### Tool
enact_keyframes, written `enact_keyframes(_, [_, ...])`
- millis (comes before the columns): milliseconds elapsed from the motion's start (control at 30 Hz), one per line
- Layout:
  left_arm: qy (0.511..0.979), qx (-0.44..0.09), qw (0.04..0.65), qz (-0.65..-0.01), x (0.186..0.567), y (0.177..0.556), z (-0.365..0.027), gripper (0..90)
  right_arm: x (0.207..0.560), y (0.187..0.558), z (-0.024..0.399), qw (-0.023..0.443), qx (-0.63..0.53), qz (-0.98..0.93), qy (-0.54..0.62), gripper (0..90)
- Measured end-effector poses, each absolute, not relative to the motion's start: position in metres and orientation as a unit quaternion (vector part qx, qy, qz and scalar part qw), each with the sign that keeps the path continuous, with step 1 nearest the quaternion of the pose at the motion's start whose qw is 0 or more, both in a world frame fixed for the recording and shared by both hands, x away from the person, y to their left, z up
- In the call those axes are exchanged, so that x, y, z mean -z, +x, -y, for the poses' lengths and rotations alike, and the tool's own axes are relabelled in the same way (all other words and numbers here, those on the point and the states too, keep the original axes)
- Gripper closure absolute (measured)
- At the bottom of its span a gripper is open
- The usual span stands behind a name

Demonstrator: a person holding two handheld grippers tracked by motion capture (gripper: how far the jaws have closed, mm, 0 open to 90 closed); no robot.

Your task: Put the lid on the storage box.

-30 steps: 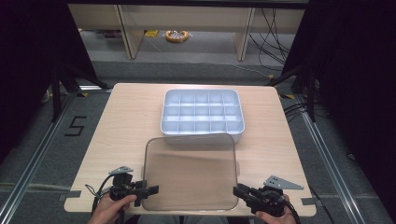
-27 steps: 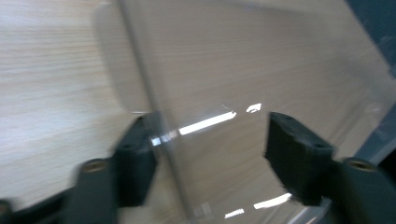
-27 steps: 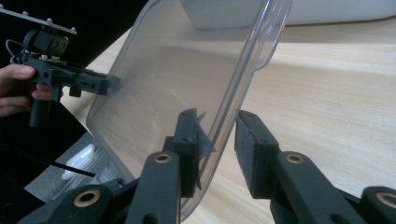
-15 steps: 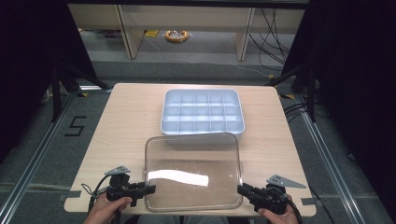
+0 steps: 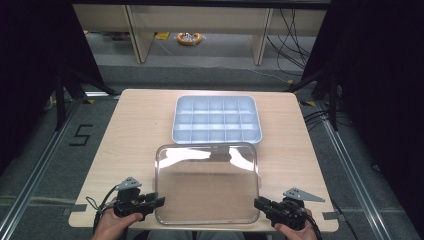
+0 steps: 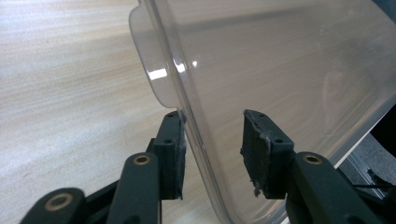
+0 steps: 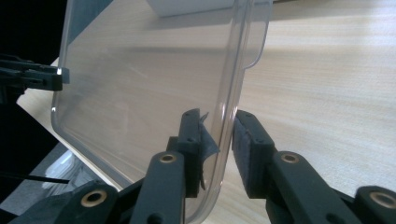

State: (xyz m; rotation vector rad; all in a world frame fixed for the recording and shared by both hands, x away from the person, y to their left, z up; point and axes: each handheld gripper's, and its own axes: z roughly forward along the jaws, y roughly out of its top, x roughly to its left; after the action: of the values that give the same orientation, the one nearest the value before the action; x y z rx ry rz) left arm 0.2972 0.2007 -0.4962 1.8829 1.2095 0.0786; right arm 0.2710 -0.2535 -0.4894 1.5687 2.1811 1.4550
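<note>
A clear plastic lid (image 5: 207, 185) hangs between both grippers over the table's near edge. My left gripper (image 5: 161, 201) is at its left edge. In the left gripper view the lid's rim (image 6: 161, 70) runs between the jaws of the left gripper (image 6: 212, 144), which have just been closing on it. One pad (image 6: 177, 149) lies against the rim and the other sits behind the clear panel. My right gripper (image 5: 257, 203) is shut on the right rim (image 7: 238, 70), with the pads of the right gripper (image 7: 217, 135) pinching it. A pale compartment tray (image 5: 216, 98) lies just beyond the lid.
The wooden table (image 5: 135, 130) has bare room left and right of the tray. Dark frames and cables flank it on the floor. In the right gripper view, the left gripper (image 7: 32, 77) shows at the lid's far side.
The left jaws have closed on the lid's left edge. The lid has squared up between the grippers and now catches a bright glare near its far edge.
</note>
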Motion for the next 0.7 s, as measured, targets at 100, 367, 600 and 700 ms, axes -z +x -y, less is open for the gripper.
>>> enact_keyframes(100, [0.749, -0.03, 0.45, -0.486, 0.495, 0.297, -0.202, 63.4, 0.488, 0.27, 0.253, 0.064, -0.475, -0.714, 0.51, 74.4])
enact_keyframes(367, [0.748, -0.06, 0.453, -0.481, 0.485, 0.299, -0.199, 66.2, 0.478, 0.271, 0.251, 0.09, -0.467, -0.723, 0.501, 76.1])
enact_keyframes(600, [0.745, -0.08, 0.467, -0.47, 0.464, 0.31, -0.193, 65.9, 0.467, 0.282, 0.256, 0.105, -0.488, -0.704, 0.505, 75.6])
enact_keyframes(700, [0.745, -0.093, 0.467, -0.467, 0.455, 0.321, -0.189, 65.6, 0.464, 0.288, 0.257, 0.106, -0.49, -0.701, 0.507, 75.6])
